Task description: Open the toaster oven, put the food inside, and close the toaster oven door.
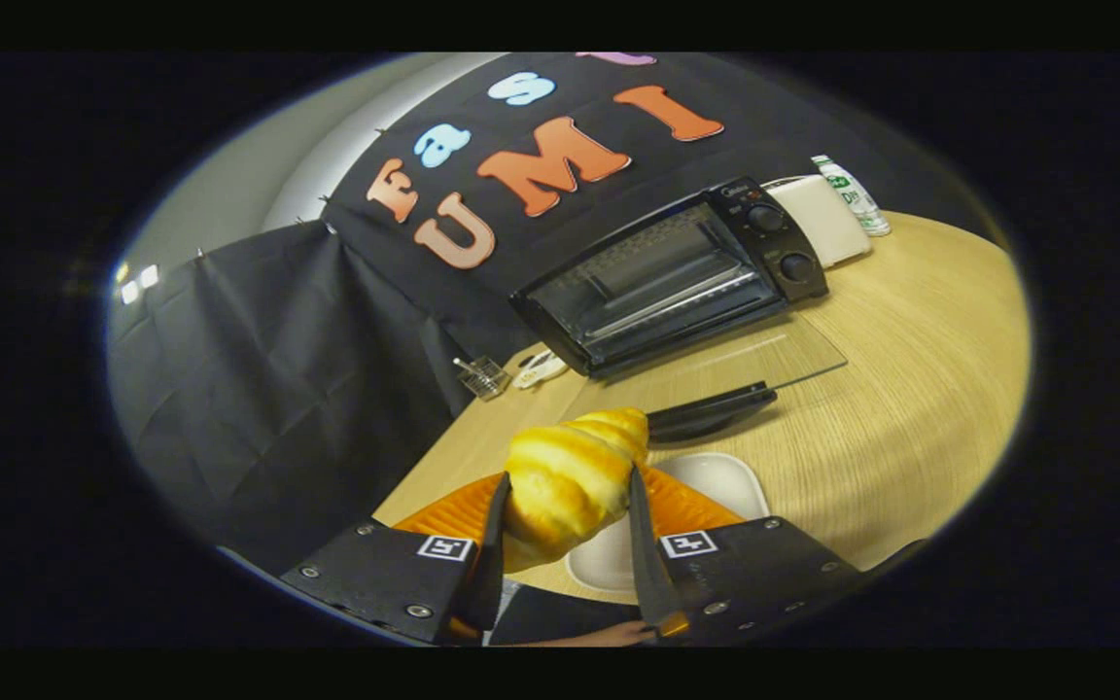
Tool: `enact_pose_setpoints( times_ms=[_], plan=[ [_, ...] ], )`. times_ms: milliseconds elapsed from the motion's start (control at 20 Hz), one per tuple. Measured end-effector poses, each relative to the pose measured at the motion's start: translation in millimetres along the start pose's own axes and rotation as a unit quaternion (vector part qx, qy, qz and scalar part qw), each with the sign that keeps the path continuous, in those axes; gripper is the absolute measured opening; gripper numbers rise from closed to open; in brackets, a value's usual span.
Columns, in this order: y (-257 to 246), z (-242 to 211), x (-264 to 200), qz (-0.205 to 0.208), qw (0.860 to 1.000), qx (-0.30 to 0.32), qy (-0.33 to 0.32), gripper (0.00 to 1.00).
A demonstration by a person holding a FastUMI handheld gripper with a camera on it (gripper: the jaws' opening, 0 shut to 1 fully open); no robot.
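Observation:
A golden croissant (575,476) is pinched between my two fingers, so my gripper (568,491) is shut on it and holds it above the wooden table. Beyond the fingers stands a black toaster oven (662,277) with its glass door (716,374) folded down flat onto the table, the dark handle (711,410) nearest me. The oven's cavity and wire rack show inside. Two knobs (782,241) sit on its right panel. Under the croissant lies a white plate (716,481).
A white box (824,219) and a small bottle (852,194) stand behind the oven on the right. A small wire basket (482,374) and a white object (541,367) lie left of the oven. The wooden table (910,389) ends at a black cloth wall.

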State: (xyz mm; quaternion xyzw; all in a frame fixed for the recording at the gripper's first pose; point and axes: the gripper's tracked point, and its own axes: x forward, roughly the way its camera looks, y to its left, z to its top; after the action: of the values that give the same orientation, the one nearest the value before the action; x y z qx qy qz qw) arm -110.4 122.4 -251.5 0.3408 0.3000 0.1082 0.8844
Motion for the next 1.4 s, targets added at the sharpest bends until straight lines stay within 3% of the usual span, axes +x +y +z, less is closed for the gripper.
enact_pose_setpoints(
  times_ms=[300, 700, 1250, 1400],
  plan=[
    [2, 66, 40, 0.05, 0.996, 0.041, -0.064, 0.55],
    [-47, 123, 117, 0.014, 0.994, 0.082, -0.077, 0.55],
    [-68, 157, 193, -0.029, 0.996, 0.057, -0.065, 0.55],
    [-76, 167, 203, -0.049, 0.995, 0.024, -0.08, 0.55]
  ],
)
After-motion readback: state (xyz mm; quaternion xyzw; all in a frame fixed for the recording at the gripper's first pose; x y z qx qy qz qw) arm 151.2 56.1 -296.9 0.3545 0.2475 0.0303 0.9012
